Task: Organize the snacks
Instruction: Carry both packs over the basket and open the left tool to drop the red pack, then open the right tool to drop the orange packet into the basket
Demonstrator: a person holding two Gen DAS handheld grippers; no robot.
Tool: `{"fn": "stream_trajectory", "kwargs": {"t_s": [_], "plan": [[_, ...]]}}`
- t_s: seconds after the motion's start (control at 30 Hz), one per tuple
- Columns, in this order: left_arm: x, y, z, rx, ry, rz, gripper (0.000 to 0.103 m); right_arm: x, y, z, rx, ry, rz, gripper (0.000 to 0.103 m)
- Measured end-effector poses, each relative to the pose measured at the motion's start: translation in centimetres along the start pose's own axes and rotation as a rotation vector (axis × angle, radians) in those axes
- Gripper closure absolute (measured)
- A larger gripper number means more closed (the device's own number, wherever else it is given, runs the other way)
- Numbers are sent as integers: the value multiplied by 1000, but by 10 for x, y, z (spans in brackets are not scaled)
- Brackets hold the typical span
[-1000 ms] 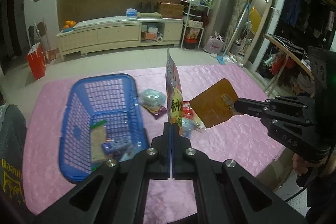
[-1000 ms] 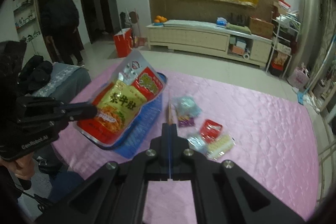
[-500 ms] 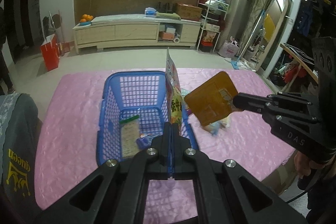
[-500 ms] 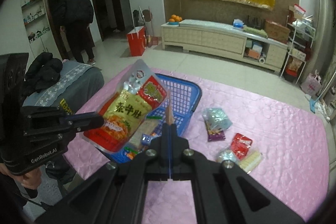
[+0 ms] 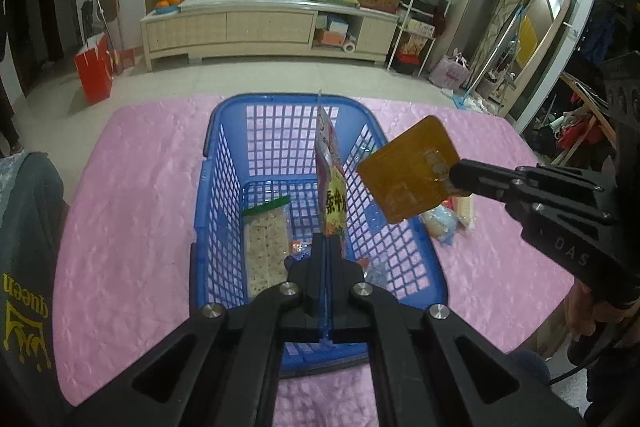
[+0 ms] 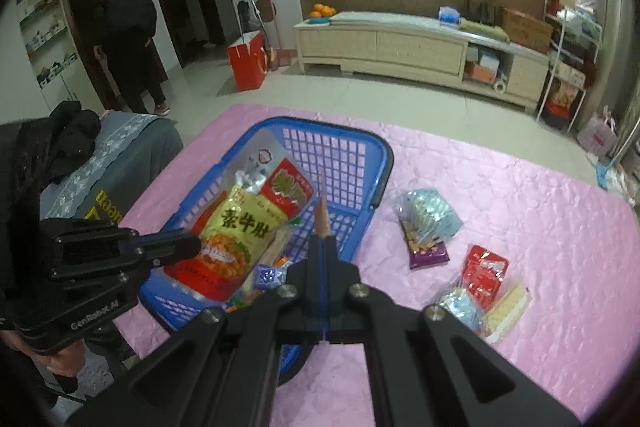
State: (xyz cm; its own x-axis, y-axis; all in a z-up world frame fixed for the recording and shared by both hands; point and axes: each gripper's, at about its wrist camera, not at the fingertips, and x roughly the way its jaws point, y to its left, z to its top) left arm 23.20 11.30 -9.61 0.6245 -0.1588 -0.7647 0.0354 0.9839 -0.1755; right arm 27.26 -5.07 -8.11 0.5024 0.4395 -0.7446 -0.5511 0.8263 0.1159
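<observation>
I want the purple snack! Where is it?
In the right wrist view, the purple snack packet lies on the pink cloth, right of the blue basket, under a clear bag.

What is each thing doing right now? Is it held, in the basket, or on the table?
Left gripper: shut on the red and yellow snack bag, above the basket.
Right gripper: shut on the flat brown packet, held in the air.
Blue basket: upright, partly filled.
Cracker pack: lying in the basket.
Purple snack pack: on the pink cloth.
Small red packet: on the cloth.
</observation>
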Motion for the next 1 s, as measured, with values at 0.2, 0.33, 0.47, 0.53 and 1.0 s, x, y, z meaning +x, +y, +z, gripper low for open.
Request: {"fn": "stream_trajectory", "kwargs": {"t_s": [0.2, 0.33, 0.47, 0.53, 1.0], "plan": [[22, 2, 5, -11, 22, -6, 103, 12, -5, -2, 16, 4, -4, 101], [39, 1, 7, -11, 49, -17, 103, 14, -10, -1, 23, -3, 0, 101], [48, -1, 15, 5, 44, -1, 103, 12, -11, -2, 28, -6, 6, 101], [49, 0, 18, -7, 30, 14, 86, 12, -11, -2, 27, -4, 8, 101], [20, 10, 12, 8, 24, 31, 44, 2, 0, 0, 18, -6, 8, 101]]}}
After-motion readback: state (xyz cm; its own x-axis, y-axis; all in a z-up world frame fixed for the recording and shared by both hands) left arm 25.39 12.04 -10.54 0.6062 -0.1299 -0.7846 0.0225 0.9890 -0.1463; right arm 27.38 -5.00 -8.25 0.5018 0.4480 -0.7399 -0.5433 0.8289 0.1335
